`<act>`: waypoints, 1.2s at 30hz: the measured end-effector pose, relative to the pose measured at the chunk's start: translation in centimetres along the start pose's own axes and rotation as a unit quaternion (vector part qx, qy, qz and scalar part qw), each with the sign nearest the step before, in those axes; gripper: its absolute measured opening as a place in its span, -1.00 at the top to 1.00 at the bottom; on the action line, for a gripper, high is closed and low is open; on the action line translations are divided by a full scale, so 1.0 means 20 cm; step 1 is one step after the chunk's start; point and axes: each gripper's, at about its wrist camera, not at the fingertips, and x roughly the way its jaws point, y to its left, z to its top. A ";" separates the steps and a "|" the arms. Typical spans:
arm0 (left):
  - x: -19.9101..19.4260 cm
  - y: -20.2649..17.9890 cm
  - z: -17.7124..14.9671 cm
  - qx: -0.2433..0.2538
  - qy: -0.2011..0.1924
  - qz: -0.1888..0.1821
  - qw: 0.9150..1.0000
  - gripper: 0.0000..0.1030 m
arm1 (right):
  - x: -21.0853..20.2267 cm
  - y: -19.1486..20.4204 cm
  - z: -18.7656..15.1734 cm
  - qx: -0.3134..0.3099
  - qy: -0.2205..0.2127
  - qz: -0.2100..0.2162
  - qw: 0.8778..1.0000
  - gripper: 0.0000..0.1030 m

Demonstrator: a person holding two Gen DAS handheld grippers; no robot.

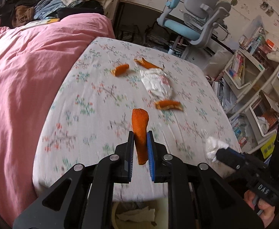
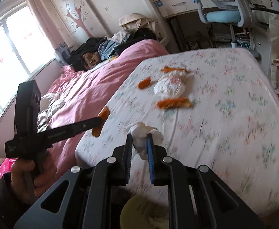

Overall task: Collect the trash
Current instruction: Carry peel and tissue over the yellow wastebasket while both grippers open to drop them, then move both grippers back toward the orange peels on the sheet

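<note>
My left gripper (image 1: 140, 136) is shut on a long orange peel (image 1: 140, 126) and holds it above the near edge of the floral bed sheet (image 1: 93, 99). My right gripper (image 2: 139, 138) is shut on a crumpled white tissue (image 2: 143, 133); the tissue also shows in the left wrist view (image 1: 213, 147). On the sheet lie three more orange peels (image 1: 120, 69) (image 1: 148, 64) (image 1: 169, 105) and a crumpled white wrapper (image 1: 157, 83). A bin with tissue inside (image 1: 137, 214) sits below the bed edge, under my grippers.
A pink duvet (image 1: 25, 76) covers the left of the bed, with a pile of clothes (image 1: 44, 7) behind it. A blue and grey desk chair (image 1: 194, 19) and desk stand beyond the bed. Shelves with books (image 1: 253, 80) stand at the right.
</note>
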 end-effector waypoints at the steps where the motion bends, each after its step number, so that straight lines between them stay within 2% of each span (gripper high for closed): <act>1: -0.01 -0.01 -0.03 0.002 0.001 0.000 1.000 0.74 | -0.01 0.02 -0.03 -0.004 0.006 0.000 1.000 0.69; 8: -0.08 -0.06 -0.24 0.015 0.021 0.001 1.000 0.74 | -0.05 0.10 -0.25 -0.017 0.047 0.006 0.999 0.69; 16: -0.13 -0.13 -0.46 0.032 0.055 -0.001 0.998 0.74 | 0.00 0.10 -0.53 0.015 0.137 0.005 0.990 0.63; 17: -0.13 -0.14 -0.49 0.036 0.062 0.001 0.997 0.74 | 0.00 0.10 -0.55 0.021 0.143 0.000 0.989 0.47; 18: -0.12 -0.15 -0.52 0.040 0.073 0.000 0.997 0.74 | 0.00 0.08 -0.56 0.031 0.145 -0.010 0.989 0.13; 20: -0.10 -0.16 -0.55 0.046 0.093 -0.003 0.995 0.72 | 0.00 0.06 -0.57 0.045 0.139 -0.023 0.989 -0.04; 21: -0.10 -0.17 -0.55 0.048 0.098 -0.002 0.994 0.62 | 0.00 0.05 -0.57 0.047 0.137 -0.028 0.989 -0.04; 22: -0.10 -0.17 -0.56 0.050 0.100 0.001 0.994 0.43 | 0.00 0.04 -0.57 0.048 0.134 -0.040 0.989 -0.06; 24: -0.11 -0.15 -0.55 0.044 0.088 0.011 0.995 0.11 | -0.01 0.03 -0.57 0.052 0.128 -0.057 0.989 -0.17; 25: -0.13 -0.14 -0.54 0.039 0.080 0.012 0.996 0.02 | -0.01 0.03 -0.58 0.053 0.126 -0.062 0.989 -0.19; 33: -0.22 -0.12 -0.48 0.030 0.007 0.059 0.998 -0.51 | 0.01 0.01 -0.58 0.038 0.112 -0.091 0.989 -0.34; 36: -0.26 -0.11 -0.46 0.028 -0.015 0.072 0.997 -0.58 | 0.00 0.03 -0.58 0.023 0.103 -0.099 0.989 -0.41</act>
